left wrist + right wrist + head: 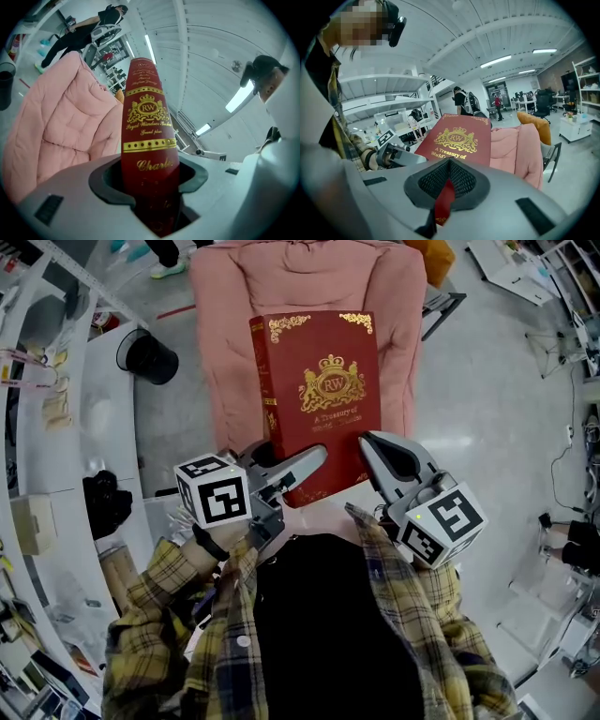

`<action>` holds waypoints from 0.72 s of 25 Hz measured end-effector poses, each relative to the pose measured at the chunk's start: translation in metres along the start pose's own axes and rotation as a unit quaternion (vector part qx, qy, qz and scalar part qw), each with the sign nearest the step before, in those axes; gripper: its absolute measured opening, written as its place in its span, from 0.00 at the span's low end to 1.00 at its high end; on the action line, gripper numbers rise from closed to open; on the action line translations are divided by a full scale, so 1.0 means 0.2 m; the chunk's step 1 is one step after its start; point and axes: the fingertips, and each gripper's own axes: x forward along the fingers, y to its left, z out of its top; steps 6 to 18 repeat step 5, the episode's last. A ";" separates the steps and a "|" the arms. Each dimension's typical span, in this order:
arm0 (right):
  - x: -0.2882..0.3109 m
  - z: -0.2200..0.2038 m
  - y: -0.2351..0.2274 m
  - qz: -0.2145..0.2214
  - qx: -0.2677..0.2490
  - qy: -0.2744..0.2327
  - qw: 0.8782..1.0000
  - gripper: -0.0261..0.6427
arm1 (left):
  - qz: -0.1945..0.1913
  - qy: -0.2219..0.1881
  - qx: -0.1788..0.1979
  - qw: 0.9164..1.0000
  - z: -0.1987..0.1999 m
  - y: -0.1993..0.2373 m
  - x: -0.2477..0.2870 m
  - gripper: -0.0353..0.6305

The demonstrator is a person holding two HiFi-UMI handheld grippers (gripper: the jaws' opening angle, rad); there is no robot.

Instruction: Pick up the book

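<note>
A red hardback book (323, 395) with gold crest and lettering hangs tilted over a pink padded chair (281, 277). My left gripper (305, 470) is shut on its lower left corner; in the left gripper view the gold-printed spine (147, 122) fills the gap between the jaws (150, 183). My right gripper (375, 456) is shut on the lower right corner, and in the right gripper view the thin red edge sits pinched between the pads (447, 183) while the front cover (457, 140) rises beyond. The pink chair (520, 145) lies under and behind the book.
A black bin (147, 357) stands on the floor left of the chair, beside a white curved desk (56, 427). An orange cushion (431, 254) sits behind the chair. A person in black (89, 26) stands far off. Cables (562, 465) run at right.
</note>
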 end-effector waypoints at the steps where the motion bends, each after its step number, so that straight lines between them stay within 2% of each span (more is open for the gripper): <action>1: 0.00 0.00 0.00 -0.001 0.000 0.000 1.000 0.06 | -0.005 0.004 -0.009 1.000 0.00 0.00 0.00 0.41; 5: -0.01 0.00 0.00 -0.006 -0.001 -0.001 1.000 0.06 | -0.021 0.014 -0.042 0.999 0.04 0.02 0.00 0.41; 18: -0.01 0.00 0.00 -0.006 -0.001 -0.001 1.000 0.06 | -0.021 0.014 -0.042 0.999 0.04 0.02 0.00 0.41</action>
